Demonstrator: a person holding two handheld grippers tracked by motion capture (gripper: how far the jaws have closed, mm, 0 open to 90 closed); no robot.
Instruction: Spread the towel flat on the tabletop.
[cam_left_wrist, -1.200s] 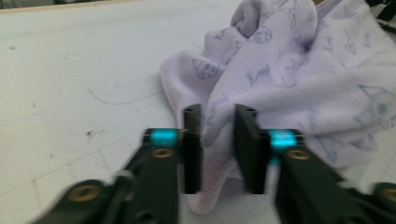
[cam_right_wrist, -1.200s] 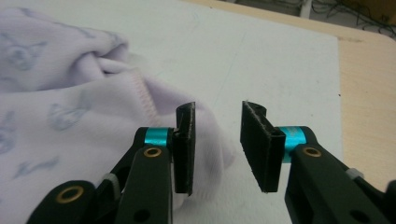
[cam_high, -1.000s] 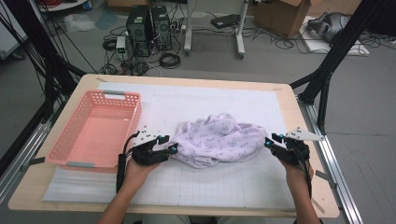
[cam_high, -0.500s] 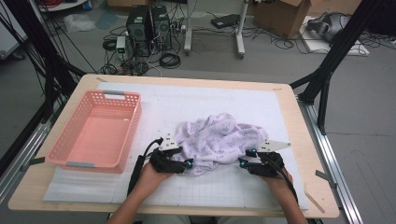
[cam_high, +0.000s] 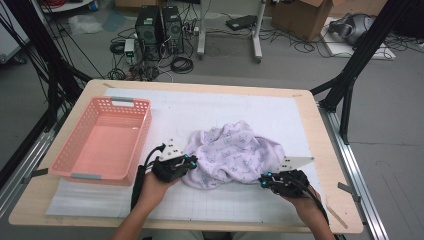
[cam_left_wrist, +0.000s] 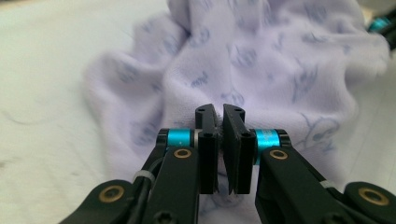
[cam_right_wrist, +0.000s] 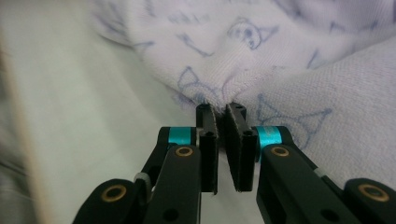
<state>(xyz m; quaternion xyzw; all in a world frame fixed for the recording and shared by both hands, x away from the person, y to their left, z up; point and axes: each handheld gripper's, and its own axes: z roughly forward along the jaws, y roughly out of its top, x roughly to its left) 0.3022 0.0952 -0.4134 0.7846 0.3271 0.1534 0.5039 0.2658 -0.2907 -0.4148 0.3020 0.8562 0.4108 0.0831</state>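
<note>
We have both jaws just closed on the cloth heaped mid-bench, left gripper pinching its left edge, right gripper its right, the basket lying leftward.

You'll find no readable text, label, brand or number anywhere here; the cloth caught in your tools carries only small printed cartoon faces, no letters.
</note>
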